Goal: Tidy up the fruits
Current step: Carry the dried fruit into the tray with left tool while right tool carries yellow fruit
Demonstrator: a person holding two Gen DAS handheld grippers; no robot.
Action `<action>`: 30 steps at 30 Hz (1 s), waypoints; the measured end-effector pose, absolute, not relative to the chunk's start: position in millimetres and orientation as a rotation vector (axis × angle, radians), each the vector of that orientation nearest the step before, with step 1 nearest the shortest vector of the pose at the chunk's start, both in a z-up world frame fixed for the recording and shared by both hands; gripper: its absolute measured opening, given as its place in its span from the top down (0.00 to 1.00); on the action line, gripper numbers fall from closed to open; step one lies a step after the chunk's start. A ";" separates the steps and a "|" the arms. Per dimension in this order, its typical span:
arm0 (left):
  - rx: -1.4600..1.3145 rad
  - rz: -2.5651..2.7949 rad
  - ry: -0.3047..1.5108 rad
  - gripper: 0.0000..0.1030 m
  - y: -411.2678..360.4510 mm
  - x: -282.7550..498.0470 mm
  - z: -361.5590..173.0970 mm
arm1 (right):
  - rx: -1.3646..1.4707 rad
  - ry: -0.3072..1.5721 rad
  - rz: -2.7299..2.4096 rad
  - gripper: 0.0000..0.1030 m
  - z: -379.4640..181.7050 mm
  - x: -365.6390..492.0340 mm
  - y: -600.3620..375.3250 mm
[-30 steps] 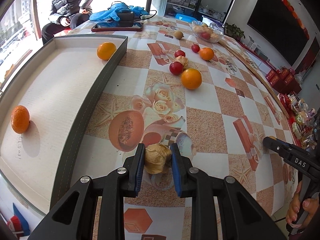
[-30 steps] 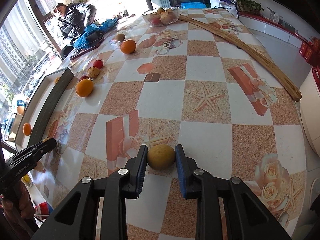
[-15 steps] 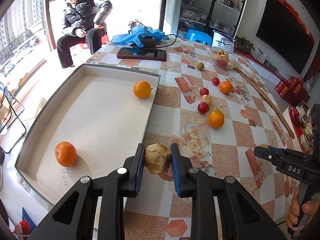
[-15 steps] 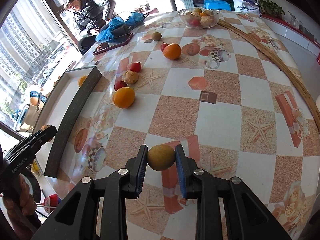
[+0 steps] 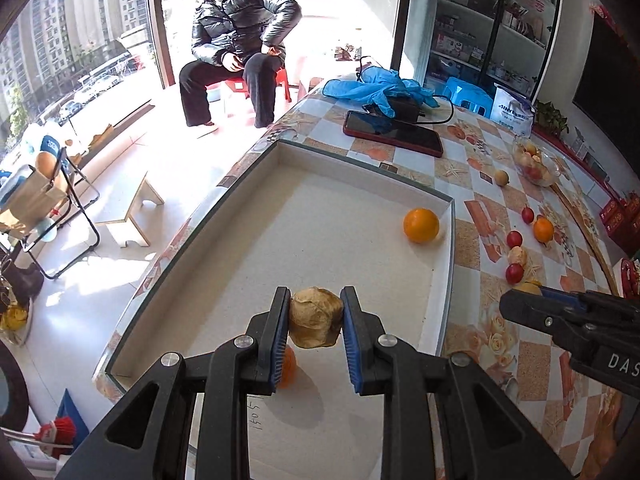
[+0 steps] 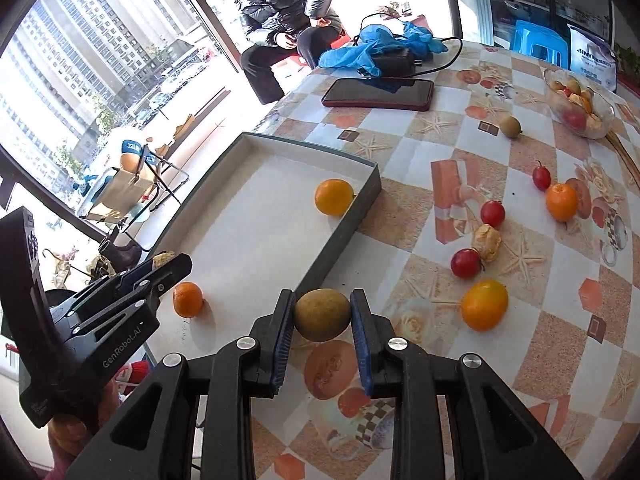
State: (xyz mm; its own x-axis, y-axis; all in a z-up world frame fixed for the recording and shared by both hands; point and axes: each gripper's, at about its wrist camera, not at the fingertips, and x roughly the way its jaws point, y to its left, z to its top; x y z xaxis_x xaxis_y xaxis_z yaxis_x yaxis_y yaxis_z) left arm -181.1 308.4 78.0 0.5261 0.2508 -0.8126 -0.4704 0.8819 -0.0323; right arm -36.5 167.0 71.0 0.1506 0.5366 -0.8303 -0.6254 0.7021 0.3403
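Observation:
My left gripper (image 5: 315,322) is shut on a tan wrinkled fruit (image 5: 316,317) and holds it above the near part of the white tray (image 5: 248,248). An orange (image 5: 421,225) lies at the tray's far right corner; another orange (image 5: 289,365) lies just under my left fingers. My right gripper (image 6: 322,320) is shut on a yellow-brown round fruit (image 6: 322,314), held above the table beside the tray's right wall (image 6: 344,236). Both tray oranges also show in the right wrist view (image 6: 334,197) (image 6: 188,299). The left gripper (image 6: 160,268) appears there over the tray's near end.
Loose fruits lie on the tablecloth to the right: an orange (image 6: 484,304), red fruits (image 6: 466,263) (image 6: 492,213), a tan fruit (image 6: 487,242), a small orange (image 6: 561,201). A glass bowl (image 6: 600,120), a phone (image 6: 378,94) and blue gloves (image 6: 360,54) sit at the far end. A seated person (image 5: 236,40) is beyond the table.
Both grippers have swung left with their fruits. The left one now hangs over the tray's inside; the right one has come up to the tray's right wall.

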 end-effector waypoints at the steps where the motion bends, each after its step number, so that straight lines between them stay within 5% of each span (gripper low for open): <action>1: -0.256 0.442 0.928 0.73 308.9 -180.3 74.9 | -0.096 1.152 0.846 0.72 70.0 -36.9 175.6; 20: -0.227 0.514 1.009 0.71 327.4 -165.7 35.0 | -0.137 1.217 0.904 0.71 40.0 -42.8 232.3; 21: -0.221 0.514 1.009 0.67 326.7 -165.9 34.2 | -0.134 1.224 0.912 0.71 38.5 -42.9 232.8; 25: -0.198 0.523 0.979 0.25 323.4 -168.8 36.7 | -0.138 1.228 0.920 0.71 37.9 -44.1 232.0; 30: -0.184 0.541 0.943 0.24 320.7 -172.1 46.8 | -0.110 1.127 0.898 0.08 58.5 -43.5 214.3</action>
State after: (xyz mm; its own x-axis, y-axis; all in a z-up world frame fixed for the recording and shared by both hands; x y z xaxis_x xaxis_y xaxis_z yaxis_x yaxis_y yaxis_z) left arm -172.1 320.7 46.8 0.4667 0.3591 -0.8083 -0.5161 0.8527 0.0809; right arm -43.5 214.3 58.5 0.1300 0.5645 -0.8152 -0.6683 0.6572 0.3485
